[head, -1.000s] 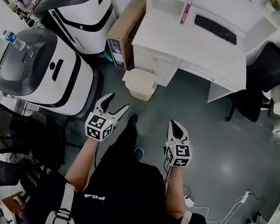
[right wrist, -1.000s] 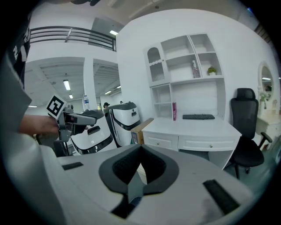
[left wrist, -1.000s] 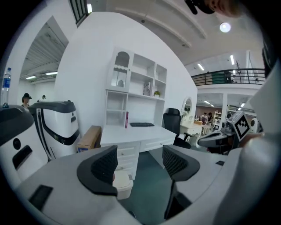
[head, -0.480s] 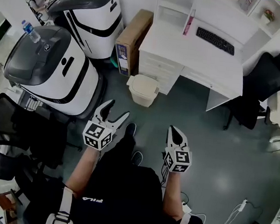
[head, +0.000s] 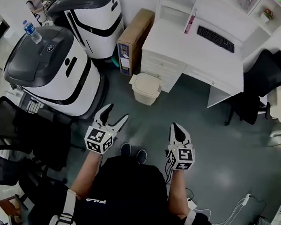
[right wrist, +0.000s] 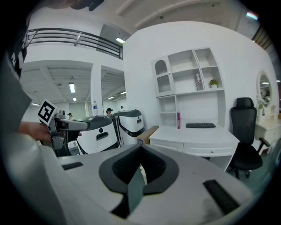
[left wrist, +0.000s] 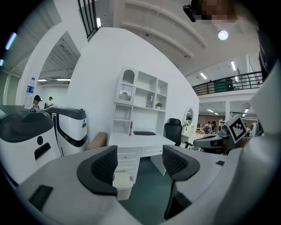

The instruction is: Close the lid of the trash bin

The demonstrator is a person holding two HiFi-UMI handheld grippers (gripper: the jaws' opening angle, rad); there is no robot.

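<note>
left gripper (head: pixel 116 113) had its jaws apart and empty, right gripper (head: pixel 177 130) had its jaws pressed together, both well short of the beige trash bin (head: pixel 145 88), which stood lid down on the floor (head: pixel 227 144) beside the white table (head: pixel 198 48).

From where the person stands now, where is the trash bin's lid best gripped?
Probably the lid's near rim, from above and in front with the open left gripper: the trash bin backs onto the desk drawers, so that side is open.
</note>
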